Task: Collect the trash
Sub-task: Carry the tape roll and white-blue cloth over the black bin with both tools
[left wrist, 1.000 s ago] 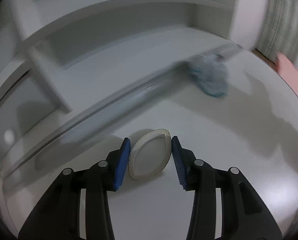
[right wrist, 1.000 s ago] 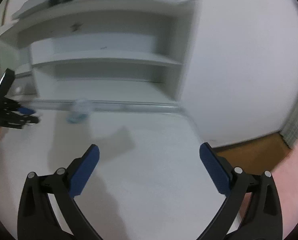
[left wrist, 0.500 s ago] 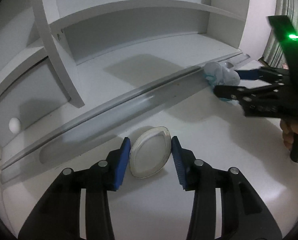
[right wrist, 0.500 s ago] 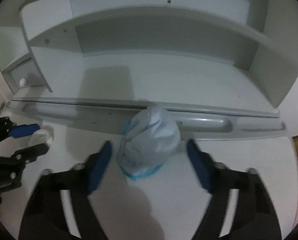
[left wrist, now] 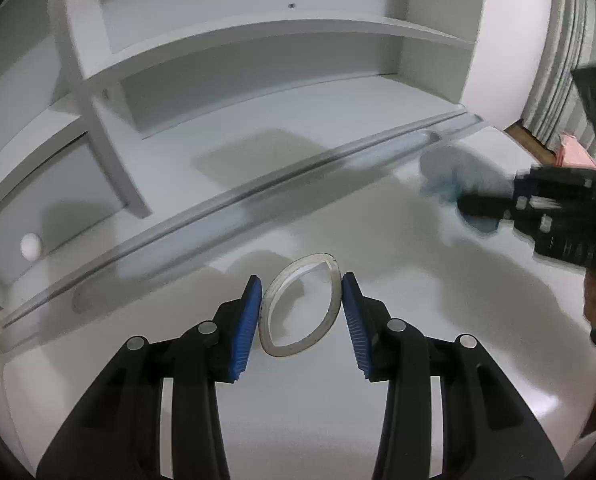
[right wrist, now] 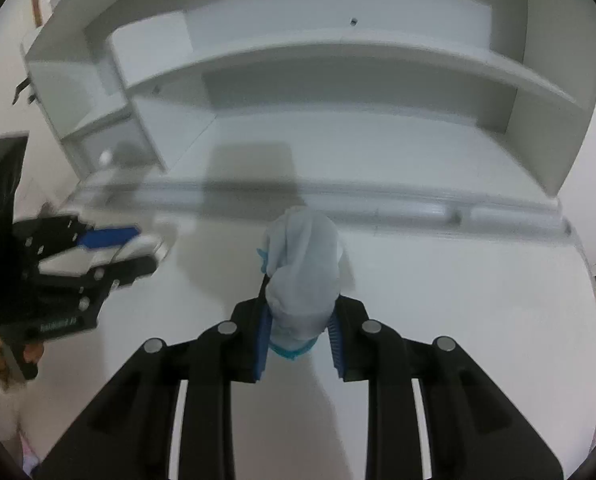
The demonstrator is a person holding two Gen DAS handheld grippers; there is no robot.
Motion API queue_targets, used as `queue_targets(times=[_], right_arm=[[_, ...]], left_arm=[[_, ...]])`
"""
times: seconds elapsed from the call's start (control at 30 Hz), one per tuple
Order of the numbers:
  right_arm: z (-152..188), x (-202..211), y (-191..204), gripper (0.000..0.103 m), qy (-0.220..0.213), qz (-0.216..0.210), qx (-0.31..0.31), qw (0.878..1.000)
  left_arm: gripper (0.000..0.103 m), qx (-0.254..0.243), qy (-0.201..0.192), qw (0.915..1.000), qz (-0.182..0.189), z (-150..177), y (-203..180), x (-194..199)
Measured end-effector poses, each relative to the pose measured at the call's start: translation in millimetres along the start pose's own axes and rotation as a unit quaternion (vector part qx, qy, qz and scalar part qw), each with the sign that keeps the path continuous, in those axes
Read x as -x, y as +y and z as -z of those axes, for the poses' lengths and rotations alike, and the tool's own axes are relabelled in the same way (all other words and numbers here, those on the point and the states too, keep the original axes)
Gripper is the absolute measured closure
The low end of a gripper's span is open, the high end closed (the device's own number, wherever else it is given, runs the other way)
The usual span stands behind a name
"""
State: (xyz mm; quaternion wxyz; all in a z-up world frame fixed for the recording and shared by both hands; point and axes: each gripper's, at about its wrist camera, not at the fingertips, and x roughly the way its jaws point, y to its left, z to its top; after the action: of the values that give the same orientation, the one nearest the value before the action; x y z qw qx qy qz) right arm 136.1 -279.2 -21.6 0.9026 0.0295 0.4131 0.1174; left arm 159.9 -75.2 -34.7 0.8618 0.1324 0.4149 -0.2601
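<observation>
Both my hands angled down over the tabletop (right wrist: 437, 280): right gripper (right wrist: 298, 334) just closed, fingers pinching the crumpled wad (right wrist: 303, 268); left gripper (left wrist: 299, 312) squeezing the tape ring (left wrist: 299, 306) between its fingers.

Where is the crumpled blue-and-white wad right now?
In the right wrist view the crumpled wad sits centre frame, pinched between the right tongs on the white desk, just in front of the grooved rail.
</observation>
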Motion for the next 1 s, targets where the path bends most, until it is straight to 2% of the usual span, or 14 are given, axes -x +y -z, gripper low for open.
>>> queue_targets(times=[0.07, 0.23, 0.37, 0.43, 0.57, 0.63, 0.67, 0.73, 0.87, 1.0], right_arm=[[10.8, 7.7, -1.7, 0.078, 0.002, -0.004, 0.001, 1.0], [31.2, 73.6, -36.0, 0.078, -0.048, 0.0, -0.028, 0.998], [57.2, 131.4, -82.9, 0.078, -0.075, 0.014, -0.063, 0.995], [82.6, 172.4, -115.4, 0.078, -0.092, 0.035, -0.086, 0.991], [140.5, 242.2, -181.4, 0.078, -0.105, 0.08, -0.14, 0.981], [172.5, 266.9, -214.2, 0.078, -0.102, 0.107, -0.173, 0.974], [185.8, 274.4, -226.6, 0.078, -0.1, 0.112, -0.187, 0.971], [226.5, 292.2, -262.3, 0.078, -0.093, 0.119, -0.233, 0.961], [297.6, 300.9, -315.0, 0.078, -0.065, 0.127, -0.305, 0.942], [370.6, 274.7, -357.1, 0.078, -0.016, 0.113, -0.37, 0.922]], left_arm=[[0.062, -0.008, -0.001, 1.0, 0.004, -2.9, -15.8, 3.1], [0.063, -0.042, -0.017, 0.9985, 0.033, -15.2, -74.3, 21.0], [0.063, -0.086, -0.036, 0.9927, 0.077, -31.8, -155.6, 32.8], [0.063, -0.113, -0.046, 0.9873, 0.102, -36.7, -203.1, 39.8], [0.062, -0.176, -0.053, 0.9659, 0.182, -35.8, -322.4, 55.2], [0.062, -0.206, -0.049, 0.9552, 0.207, -30.7, -370.4, 58.0], [0.062, -0.23, -0.041, 0.9453, 0.228, -24.6, -405.9, 59.7], [0.062, -0.26, -0.028, 0.9314, 0.253, -13.4, -452.4, 61.3], [0.062, -0.316, -0.005, 0.9088, 0.273, 13.3, -529.6, 56.0], [0.062, -0.335, 0.04, 0.9011, 0.272, 43.6, -583.2, 18.1]])
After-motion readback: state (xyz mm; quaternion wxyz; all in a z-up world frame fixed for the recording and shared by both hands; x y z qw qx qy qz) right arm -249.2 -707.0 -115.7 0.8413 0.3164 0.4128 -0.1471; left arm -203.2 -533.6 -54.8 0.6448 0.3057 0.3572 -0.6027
